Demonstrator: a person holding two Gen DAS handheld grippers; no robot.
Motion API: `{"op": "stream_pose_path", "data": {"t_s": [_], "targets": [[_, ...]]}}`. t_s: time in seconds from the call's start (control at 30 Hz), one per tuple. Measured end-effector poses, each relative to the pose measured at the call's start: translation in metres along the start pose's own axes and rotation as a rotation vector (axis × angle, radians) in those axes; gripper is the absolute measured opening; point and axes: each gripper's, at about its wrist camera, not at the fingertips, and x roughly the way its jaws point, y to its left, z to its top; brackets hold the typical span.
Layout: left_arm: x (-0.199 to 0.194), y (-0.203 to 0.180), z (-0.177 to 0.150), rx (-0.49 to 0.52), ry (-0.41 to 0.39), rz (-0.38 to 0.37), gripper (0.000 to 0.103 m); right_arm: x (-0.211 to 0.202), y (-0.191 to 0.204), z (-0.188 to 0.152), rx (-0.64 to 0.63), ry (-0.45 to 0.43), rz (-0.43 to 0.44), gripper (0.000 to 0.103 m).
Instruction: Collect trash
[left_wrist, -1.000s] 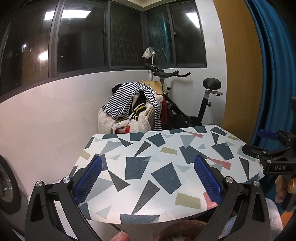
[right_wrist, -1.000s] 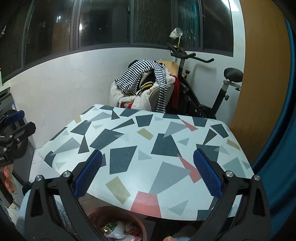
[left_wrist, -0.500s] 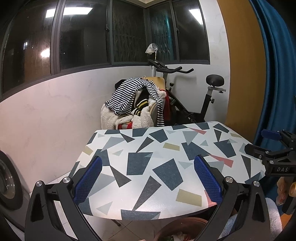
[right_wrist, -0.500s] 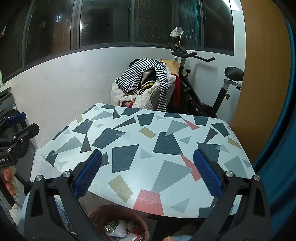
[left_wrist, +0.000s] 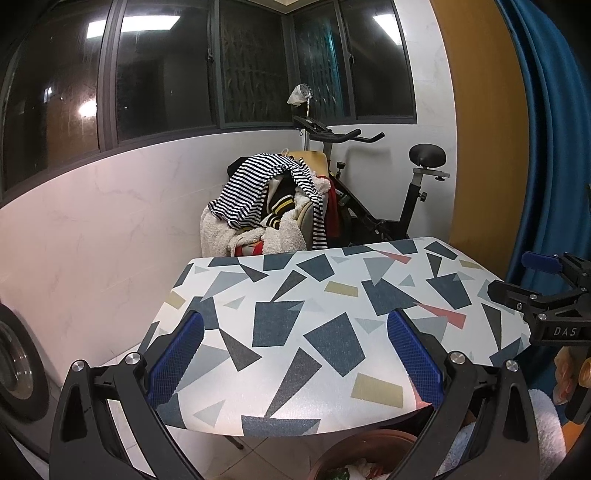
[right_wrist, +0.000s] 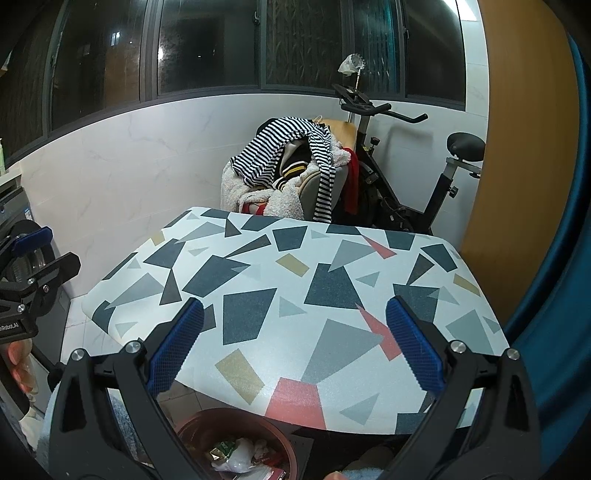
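A brown round bin (right_wrist: 236, 439) stands on the floor below the table's near edge, with wrappers and plastic trash (right_wrist: 236, 456) inside; its rim also shows in the left wrist view (left_wrist: 364, 452). The table (right_wrist: 295, 295) has a white top with grey, navy, pink and tan shapes and nothing on it. My left gripper (left_wrist: 295, 354) is open and empty, held before the table's near edge. My right gripper (right_wrist: 295, 341) is open and empty, above the bin. Each gripper also shows at the edge of the other's view, the right (left_wrist: 543, 295) and the left (right_wrist: 29, 273).
A chair heaped with clothes, topped by a striped shirt (left_wrist: 258, 192), stands behind the table. An exercise bike (left_wrist: 388, 192) is at the back right. A blue curtain (left_wrist: 554, 147) hangs on the right. A washing machine (left_wrist: 14, 369) is at the left. White tiled wall and dark windows behind.
Both grippers have drawn back and risen a little from the table, so more of the bin and floor shows. Both stay open and empty.
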Motion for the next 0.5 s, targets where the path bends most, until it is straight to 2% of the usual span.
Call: {"op": "stream_pose_path", "data": {"t_s": [0.5], "targets": [[-0.0005, -0.0024, -0.0017, 0.011, 0.002, -0.002, 0.097, 0.0004, -0.0046, -0.0049, 0.01, 0.004, -0.003, 0.097]]}}
